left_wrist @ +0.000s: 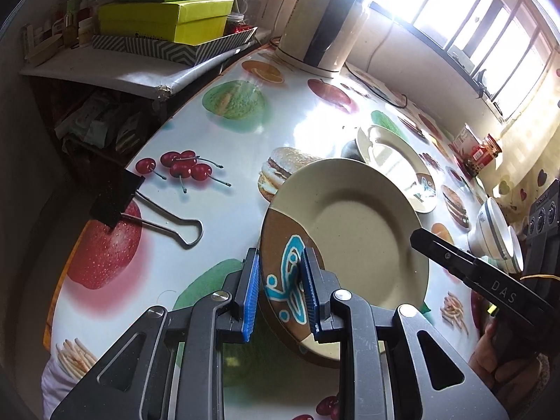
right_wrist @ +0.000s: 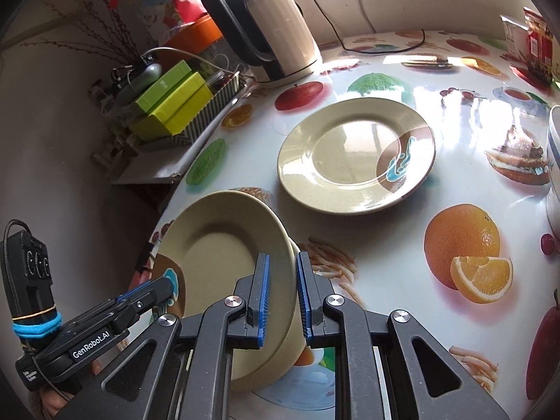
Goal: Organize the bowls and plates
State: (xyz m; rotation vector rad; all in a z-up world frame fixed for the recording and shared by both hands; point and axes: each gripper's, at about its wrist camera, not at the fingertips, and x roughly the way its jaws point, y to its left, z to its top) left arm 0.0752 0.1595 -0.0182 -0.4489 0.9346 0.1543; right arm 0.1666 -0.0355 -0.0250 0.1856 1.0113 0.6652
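Note:
A cream plate with a brown and blue patch (left_wrist: 353, 234) is held tilted above the table. My left gripper (left_wrist: 281, 290) is shut on its patterned rim. My right gripper (right_wrist: 281, 301) grips the opposite rim of the same plate (right_wrist: 224, 255); its finger also shows in the left wrist view (left_wrist: 441, 248). A second matching plate (right_wrist: 353, 154) lies flat on the fruit-print table (right_wrist: 402, 245), beyond the held one; it also shows in the left wrist view (left_wrist: 399, 164). White bowls with blue bands (left_wrist: 493, 234) stand at the right.
A cream electric kettle (right_wrist: 276, 35) with a cord stands at the table's far side. Green boxes in a striped tray (left_wrist: 171, 24) sit on a shelf to the left. A black binder clip (left_wrist: 140, 206) lies on the table. Red snack packets (left_wrist: 476, 150) stand by the wall.

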